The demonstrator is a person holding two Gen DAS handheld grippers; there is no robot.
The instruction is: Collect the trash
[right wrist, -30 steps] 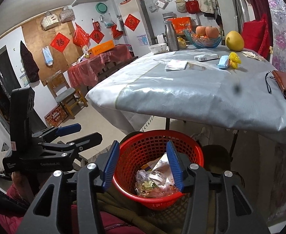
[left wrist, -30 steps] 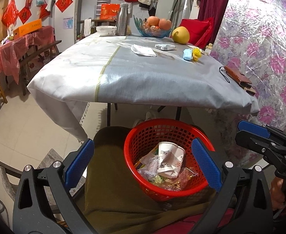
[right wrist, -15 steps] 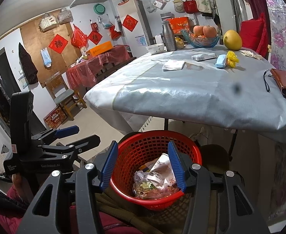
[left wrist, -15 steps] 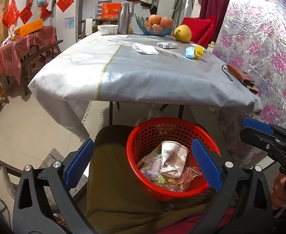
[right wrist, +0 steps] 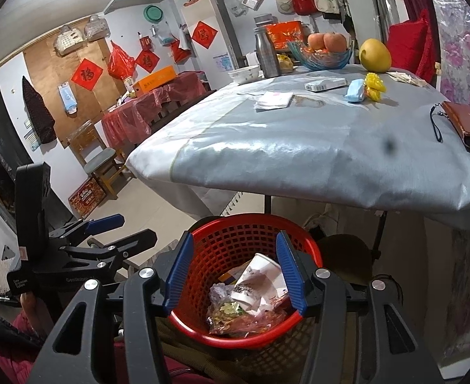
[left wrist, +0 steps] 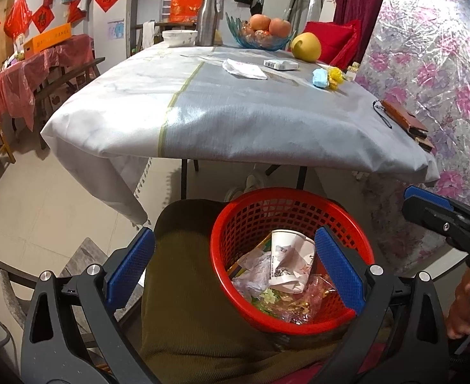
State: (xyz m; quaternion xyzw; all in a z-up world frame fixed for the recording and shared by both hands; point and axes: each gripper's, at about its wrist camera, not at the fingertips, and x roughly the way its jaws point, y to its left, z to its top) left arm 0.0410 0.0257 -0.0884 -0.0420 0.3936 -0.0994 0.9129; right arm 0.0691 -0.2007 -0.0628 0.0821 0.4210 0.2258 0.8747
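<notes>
A red plastic basket [left wrist: 359,233] [right wrist: 209,243] rests on my lap and holds a crumpled paper cup [left wrist: 290,256] [right wrist: 257,276] and plastic wrappers. My left gripper [left wrist: 231,265] is open and empty, wide over the basket. My right gripper [right wrist: 233,272] is open and empty above the basket. On the table, a white tissue [left wrist: 244,68] [right wrist: 273,100], a blue wrapper [left wrist: 319,78] [right wrist: 354,91] and a yellow wrapper [left wrist: 335,75] [right wrist: 374,86] lie far from both grippers.
The table [left wrist: 235,108] carries a white box [left wrist: 281,64], a yellow pomelo [left wrist: 306,51], a glass fruit bowl [left wrist: 260,40], a steel flask [left wrist: 206,19], a white bowl [left wrist: 179,37] and a brown wallet [left wrist: 404,120]. Chairs stand left [right wrist: 99,160].
Both grippers have risen slightly and moved a little toward the table. The basket and its contents have not moved. Both grippers stay open.
</notes>
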